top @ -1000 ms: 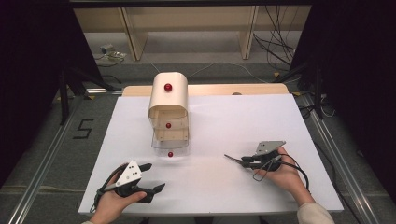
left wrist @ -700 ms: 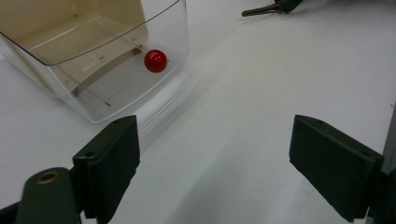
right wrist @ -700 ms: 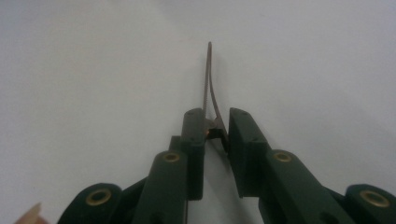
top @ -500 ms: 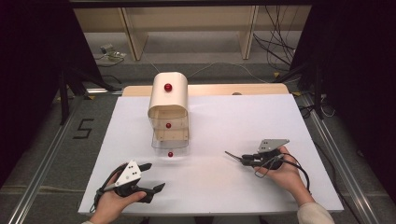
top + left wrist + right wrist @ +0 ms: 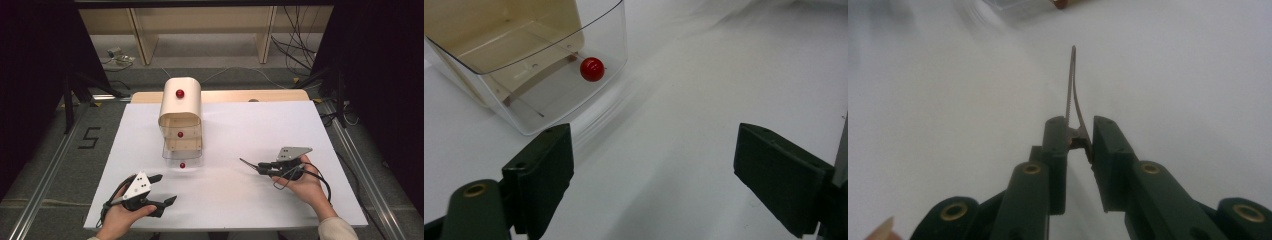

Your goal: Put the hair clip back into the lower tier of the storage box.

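Observation:
A cream cabinet (image 5: 181, 107) with red knobs stands on the white sheet (image 5: 260, 125). Its clear bottom drawer (image 5: 183, 154) is pulled out toward me, its red knob (image 5: 182, 165) at the front. My left gripper (image 5: 167, 188) rests open near the front edge, short of the drawer. In the left gripper view the drawer (image 5: 549, 75) and its knob (image 5: 591, 69) lie beyond the wide-apart jaws of the left gripper (image 5: 651, 175). My right gripper (image 5: 261, 168) is shut on thin metal tweezers (image 5: 248, 164) whose tip points left. The right gripper view has the right gripper (image 5: 1079, 135) pinching the tweezers (image 5: 1072, 85).
A wooden board (image 5: 225, 96) edges the back of the sheet. Floor rails run along both sides of the table, and cables lie on the floor at the back right. White sheet lies bare between the two grippers and to the right of the cabinet.
My right gripper with the tweezers has drifted slightly to the right. The left gripper and the drawer have stayed where they were.

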{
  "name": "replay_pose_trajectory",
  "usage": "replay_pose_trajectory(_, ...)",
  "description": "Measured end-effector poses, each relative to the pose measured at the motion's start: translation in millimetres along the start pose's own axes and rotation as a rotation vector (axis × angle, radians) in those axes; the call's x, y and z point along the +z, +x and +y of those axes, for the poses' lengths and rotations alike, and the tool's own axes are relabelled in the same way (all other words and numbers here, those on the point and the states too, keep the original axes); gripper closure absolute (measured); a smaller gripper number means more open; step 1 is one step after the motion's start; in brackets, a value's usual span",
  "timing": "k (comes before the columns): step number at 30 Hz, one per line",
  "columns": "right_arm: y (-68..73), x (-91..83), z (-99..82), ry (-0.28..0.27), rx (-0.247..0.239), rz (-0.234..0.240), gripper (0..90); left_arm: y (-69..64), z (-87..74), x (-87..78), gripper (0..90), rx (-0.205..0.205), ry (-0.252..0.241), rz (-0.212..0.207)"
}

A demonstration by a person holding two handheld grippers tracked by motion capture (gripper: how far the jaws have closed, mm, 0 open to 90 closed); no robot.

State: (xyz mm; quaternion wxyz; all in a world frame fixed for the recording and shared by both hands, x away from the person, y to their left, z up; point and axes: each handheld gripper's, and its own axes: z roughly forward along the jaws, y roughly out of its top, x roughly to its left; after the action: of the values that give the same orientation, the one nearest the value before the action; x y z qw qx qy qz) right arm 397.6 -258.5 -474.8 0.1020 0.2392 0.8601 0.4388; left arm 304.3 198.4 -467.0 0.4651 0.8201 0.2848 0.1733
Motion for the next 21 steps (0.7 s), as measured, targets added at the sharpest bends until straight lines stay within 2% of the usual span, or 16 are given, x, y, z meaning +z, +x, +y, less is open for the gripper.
replay_pose_trajectory(21,3.9,1.5,16.6,-0.021,-0.022,0.007,77.5,0.8,-0.1,-1.0,16.2,-0.003,-0.002,0.007)
